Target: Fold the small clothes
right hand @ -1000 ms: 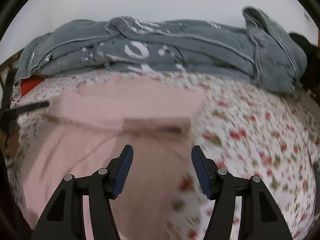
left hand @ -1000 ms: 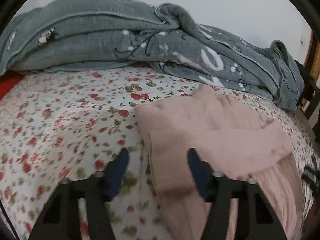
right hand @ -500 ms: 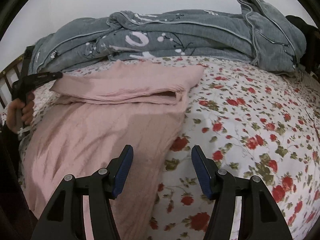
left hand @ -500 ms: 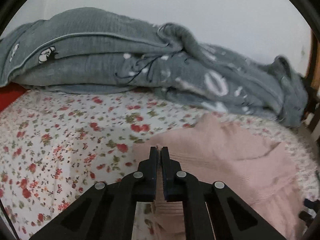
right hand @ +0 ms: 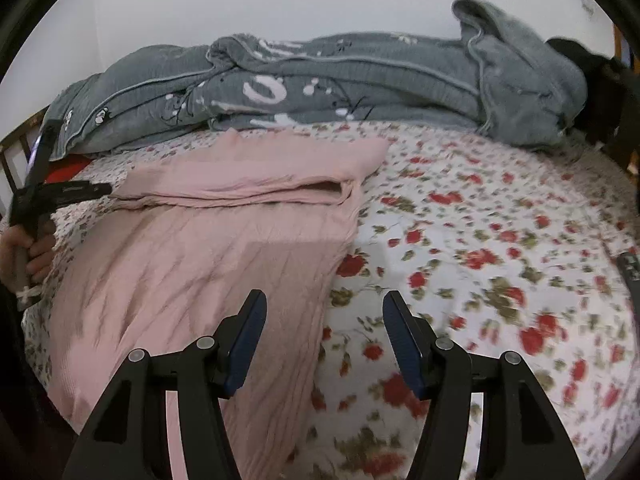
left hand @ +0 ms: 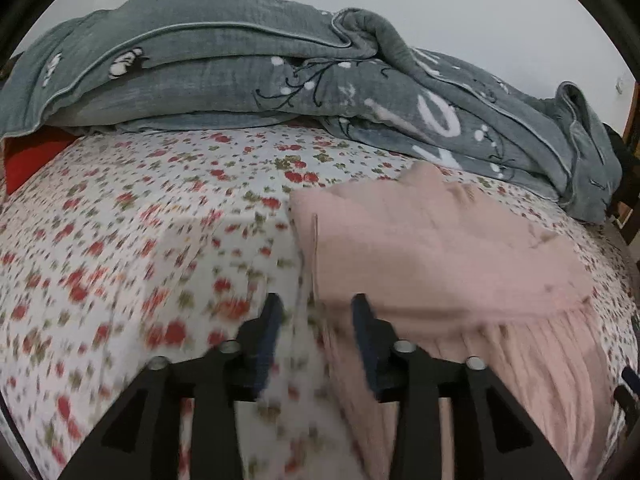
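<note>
A pink garment (right hand: pixel 192 256) lies flat on the floral bedsheet (right hand: pixel 500 240), its top part folded down into a band (right hand: pixel 256 184). It also shows in the left wrist view (left hand: pixel 432 248). My left gripper (left hand: pixel 316 316) is open, its jaws either side of the garment's left edge, just below the folded band; the view is blurred. It also shows from the side in the right wrist view (right hand: pixel 100 190), at the band's left end. My right gripper (right hand: pixel 324 312) is open and empty, over the garment's right edge low on the bed.
A crumpled grey blanket (right hand: pixel 340 84) with white print runs along the back of the bed against the wall. A red item (left hand: pixel 28 160) shows at the far left. Dark furniture (right hand: pixel 616 92) stands at the right edge of the bed.
My left gripper was open, shut half a second ago, and is now open again lower on the garment's left edge. My right gripper stayed open and shifted slightly.
</note>
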The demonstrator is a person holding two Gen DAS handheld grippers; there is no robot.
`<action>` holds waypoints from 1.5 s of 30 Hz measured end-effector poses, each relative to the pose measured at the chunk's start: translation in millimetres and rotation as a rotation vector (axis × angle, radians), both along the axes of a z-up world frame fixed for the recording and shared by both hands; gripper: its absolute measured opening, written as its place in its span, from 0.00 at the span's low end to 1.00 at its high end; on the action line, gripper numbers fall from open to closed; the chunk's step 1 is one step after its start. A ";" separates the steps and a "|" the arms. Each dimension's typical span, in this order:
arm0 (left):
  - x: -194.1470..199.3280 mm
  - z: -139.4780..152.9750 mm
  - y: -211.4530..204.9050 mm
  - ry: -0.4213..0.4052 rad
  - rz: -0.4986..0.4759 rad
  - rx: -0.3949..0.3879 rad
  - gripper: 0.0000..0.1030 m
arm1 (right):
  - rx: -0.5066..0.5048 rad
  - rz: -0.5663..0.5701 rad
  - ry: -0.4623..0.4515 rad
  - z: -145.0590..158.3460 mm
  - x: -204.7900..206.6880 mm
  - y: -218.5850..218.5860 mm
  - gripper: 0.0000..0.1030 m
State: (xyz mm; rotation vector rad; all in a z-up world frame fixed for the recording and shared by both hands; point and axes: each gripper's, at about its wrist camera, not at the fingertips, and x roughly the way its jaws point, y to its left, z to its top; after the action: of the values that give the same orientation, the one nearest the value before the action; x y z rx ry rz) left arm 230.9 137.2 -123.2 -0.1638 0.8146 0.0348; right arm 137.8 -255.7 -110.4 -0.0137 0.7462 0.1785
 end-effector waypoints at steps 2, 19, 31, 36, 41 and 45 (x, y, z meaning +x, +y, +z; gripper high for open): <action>-21.6 3.1 -0.9 -0.026 -0.004 -0.019 0.64 | 0.012 0.004 -0.008 5.9 -11.1 -0.7 0.58; -174.8 -4.1 -21.0 -0.006 -0.033 -0.106 0.64 | 0.071 -0.004 0.045 -0.9 -105.1 1.8 0.45; -213.3 -53.7 -45.0 0.064 -0.060 -0.194 0.62 | 0.090 0.053 0.100 -43.5 -127.0 15.8 0.45; -214.1 -57.7 -60.1 0.046 -0.053 -0.142 0.41 | 0.099 0.068 0.129 -56.1 -120.1 25.4 0.45; -216.3 -51.0 -56.2 0.040 -0.036 -0.116 0.06 | 0.071 0.074 0.126 -62.7 -119.8 37.4 0.05; -229.4 -43.3 -19.7 0.018 0.001 -0.186 0.06 | 0.104 0.030 0.004 -40.0 -137.4 12.3 0.04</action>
State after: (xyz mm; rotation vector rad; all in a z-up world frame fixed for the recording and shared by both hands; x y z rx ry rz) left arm 1.5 117.5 -166.5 -0.3401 0.8358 -0.0386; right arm 0.4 -243.4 -150.4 0.0741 0.7407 0.2461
